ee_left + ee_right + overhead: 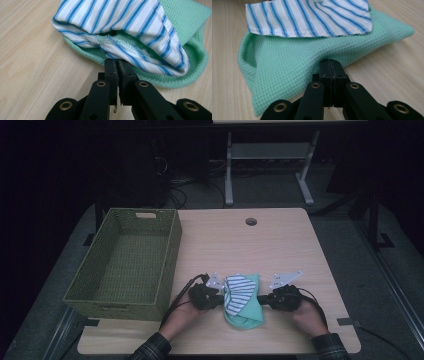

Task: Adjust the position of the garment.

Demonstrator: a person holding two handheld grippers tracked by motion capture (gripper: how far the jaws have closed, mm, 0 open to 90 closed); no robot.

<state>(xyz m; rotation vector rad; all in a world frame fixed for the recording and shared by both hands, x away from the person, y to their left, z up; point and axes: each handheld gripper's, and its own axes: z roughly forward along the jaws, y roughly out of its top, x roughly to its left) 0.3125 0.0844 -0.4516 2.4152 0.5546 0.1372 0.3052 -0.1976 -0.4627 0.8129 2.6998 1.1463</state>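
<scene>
We hold a gripper in each hand, low on the table, close to us. The left gripper has its jaws squeezed tight together. In the left gripper view, the left gripper pinches the edge of the striped cloth, right at a frayed seam. We cannot tell if it pinches the green cloth under it too.

The right gripper is squeezed tight as well. In the right gripper view, the right gripper bites the edge of the green cloth. The green cloth is bumpy like a waffle.

The two cloths lie in one bundle between the grippers. The striped cloth is white with blue lines and sits on top of the green cloth. From the right gripper view, the striped cloth covers the far part of the green one, and the near part shows bare. The green cloth curls up at one side.

A green woven basket stands on the left part of the table, just beside the left gripper. A cable runs back from each gripper past our wrists. A round hole is in the table near its far edge. Our sleeves are checked. Past the table, the floor is dark, with grey table legs and some wires.
</scene>
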